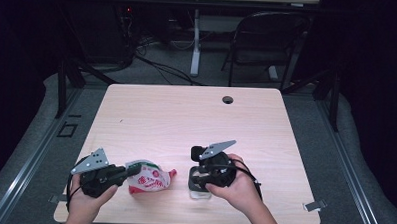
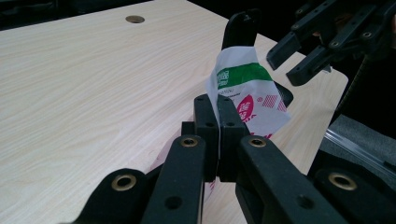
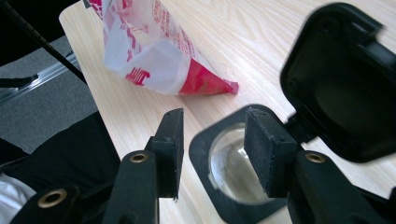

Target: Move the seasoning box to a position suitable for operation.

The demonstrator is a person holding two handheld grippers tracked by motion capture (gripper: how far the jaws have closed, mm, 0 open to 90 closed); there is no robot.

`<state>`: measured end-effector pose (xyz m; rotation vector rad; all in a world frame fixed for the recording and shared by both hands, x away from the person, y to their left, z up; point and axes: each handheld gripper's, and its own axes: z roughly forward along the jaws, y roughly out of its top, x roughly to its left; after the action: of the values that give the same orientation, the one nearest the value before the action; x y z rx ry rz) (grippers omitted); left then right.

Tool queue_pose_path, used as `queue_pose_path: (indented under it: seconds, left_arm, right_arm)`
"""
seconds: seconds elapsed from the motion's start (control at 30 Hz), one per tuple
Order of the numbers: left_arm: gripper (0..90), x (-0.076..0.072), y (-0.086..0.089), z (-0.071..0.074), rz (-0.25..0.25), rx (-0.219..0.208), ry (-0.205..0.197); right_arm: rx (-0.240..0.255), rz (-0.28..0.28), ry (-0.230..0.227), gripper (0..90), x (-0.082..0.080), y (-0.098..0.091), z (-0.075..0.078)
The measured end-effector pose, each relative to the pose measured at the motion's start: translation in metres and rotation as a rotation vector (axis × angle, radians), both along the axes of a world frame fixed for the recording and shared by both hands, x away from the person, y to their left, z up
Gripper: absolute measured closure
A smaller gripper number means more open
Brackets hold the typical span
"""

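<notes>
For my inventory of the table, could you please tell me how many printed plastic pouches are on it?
1. The red, white and green pouch lies near the front edge of the table, its end pinched in the left gripper, left of the open black-lidded container. None seems hidden.

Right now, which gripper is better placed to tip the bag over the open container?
Probably the left gripper: its jaws are shut on the bag. The right gripper hangs open at the open container, whose lid is up.
</notes>
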<state>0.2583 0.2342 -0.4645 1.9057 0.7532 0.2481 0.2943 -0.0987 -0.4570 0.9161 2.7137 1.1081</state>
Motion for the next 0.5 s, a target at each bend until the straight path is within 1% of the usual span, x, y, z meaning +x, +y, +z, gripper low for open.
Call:
queue_pose_path:
  seconds: [0.03,0.1,0.17,0.2,0.23,0.3,0.37,0.4,0.43,0.47,0.5]
  left_arm:
    - [90.0,0.0,0.0,0.0,0.003,-0.004,-0.002]
    - [90.0,-0.002,0.001,-0.001,0.009,-0.01,0.0]
    - [90.0,-0.003,0.004,-0.002,0.01,-0.015,0.006]
    - [90.0,-0.004,0.005,-0.003,0.01,-0.023,0.008]
    - [90.0,-0.006,0.006,-0.004,0.015,-0.024,0.012]
    - [90.0,-0.008,0.008,-0.005,0.019,-0.032,0.011]
    - [90.0,-0.01,0.011,-0.005,0.026,-0.024,0.012]
    - [90.0,-0.011,0.012,-0.006,0.031,-0.033,0.012]
    - [90.0,-0.012,0.013,-0.006,0.031,-0.029,0.015]
    - [90.0,-0.012,0.014,-0.007,0.032,-0.036,0.015]
    - [90.0,-0.013,0.014,-0.007,0.034,-0.036,0.016]
  right_arm:
    - [0.002,0.001,0.001,57.8,0.001,0.004,-0.001]
    - [-0.009,0.019,0.004,57.8,0.004,0.011,-0.001]
    - [0.002,0.024,0.005,57.7,0.006,0.018,-0.002]
    - [0.0,0.027,0.01,57.7,0.006,0.021,-0.001]
    - [0.004,0.037,0.003,57.5,0.008,0.025,-0.002]
    - [0.004,0.043,0.004,57.4,0.01,0.031,-0.002]
    - [0.004,0.052,-0.003,57.4,0.012,0.037,-0.002]
    - [0.004,0.056,-0.001,57.3,0.012,0.041,-0.002]
    - [0.012,0.058,-0.007,57.4,0.013,0.044,-0.002]
    - [0.009,0.061,-0.003,57.4,0.014,0.047,-0.002]
    - [0.017,0.061,-0.006,57.4,0.014,0.05,-0.002]
